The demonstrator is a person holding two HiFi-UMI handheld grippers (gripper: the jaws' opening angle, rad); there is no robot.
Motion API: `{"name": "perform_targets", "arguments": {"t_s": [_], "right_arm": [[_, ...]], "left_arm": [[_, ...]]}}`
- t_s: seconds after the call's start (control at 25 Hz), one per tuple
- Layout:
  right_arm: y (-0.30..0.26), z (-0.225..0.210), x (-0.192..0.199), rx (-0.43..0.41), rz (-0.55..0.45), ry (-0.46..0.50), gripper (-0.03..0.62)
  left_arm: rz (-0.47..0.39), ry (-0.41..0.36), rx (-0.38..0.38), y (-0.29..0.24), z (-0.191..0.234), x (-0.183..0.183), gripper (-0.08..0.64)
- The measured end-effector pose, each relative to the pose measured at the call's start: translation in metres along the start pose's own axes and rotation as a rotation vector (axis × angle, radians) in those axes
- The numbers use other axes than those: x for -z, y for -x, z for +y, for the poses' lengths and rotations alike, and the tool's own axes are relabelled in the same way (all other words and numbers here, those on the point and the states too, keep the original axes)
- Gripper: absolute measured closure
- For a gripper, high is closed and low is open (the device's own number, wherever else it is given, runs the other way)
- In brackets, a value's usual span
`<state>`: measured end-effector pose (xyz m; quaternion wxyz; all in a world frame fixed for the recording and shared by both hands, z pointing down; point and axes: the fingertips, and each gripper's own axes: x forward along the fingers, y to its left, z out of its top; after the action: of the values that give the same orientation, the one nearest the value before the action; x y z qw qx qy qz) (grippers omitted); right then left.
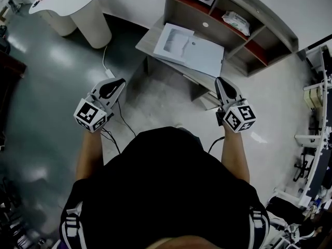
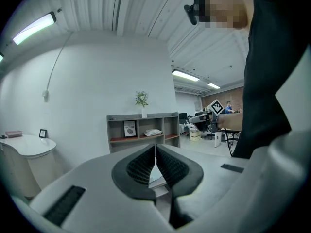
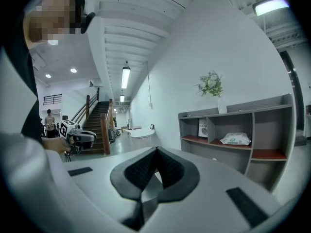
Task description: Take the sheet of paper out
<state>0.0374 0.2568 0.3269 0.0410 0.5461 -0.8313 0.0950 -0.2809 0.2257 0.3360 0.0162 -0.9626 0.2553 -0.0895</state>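
White sheet of paper (image 1: 205, 58) lies on grey desk (image 1: 149, 38), upper centre; below, left gripper (image 1: 118, 82) and right gripper (image 1: 221, 81) hover with jaws together, empty.

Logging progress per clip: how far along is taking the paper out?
Nothing looks done: the white paper lies on the desk. Left gripper and right gripper are both shut, empty, short of it. Reaching, gripping and pulling it out all remain.
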Motion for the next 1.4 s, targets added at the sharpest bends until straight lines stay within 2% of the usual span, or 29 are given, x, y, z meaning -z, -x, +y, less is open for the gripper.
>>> {"name": "perform_targets", "arguments": {"t_s": [0.6,0.84,1.4], "right_arm": [[-0.009,0.011,0.003,0.01,0.022,-0.019,0.578],[-0.016,0.006,0.002,0.012,0.024,-0.029,0.578],[-0.026,-0.007,0.012,-0.006,0.025,-0.064,0.578]], "left_arm": [[-0.005,0.028,0.012,0.012,0.015,0.012,0.532],[-0.003,0.042,-0.013,0.015,0.025,0.016,0.532],[0.03,0.02,-0.019,0.006,0.026,0.02,0.532]]}}
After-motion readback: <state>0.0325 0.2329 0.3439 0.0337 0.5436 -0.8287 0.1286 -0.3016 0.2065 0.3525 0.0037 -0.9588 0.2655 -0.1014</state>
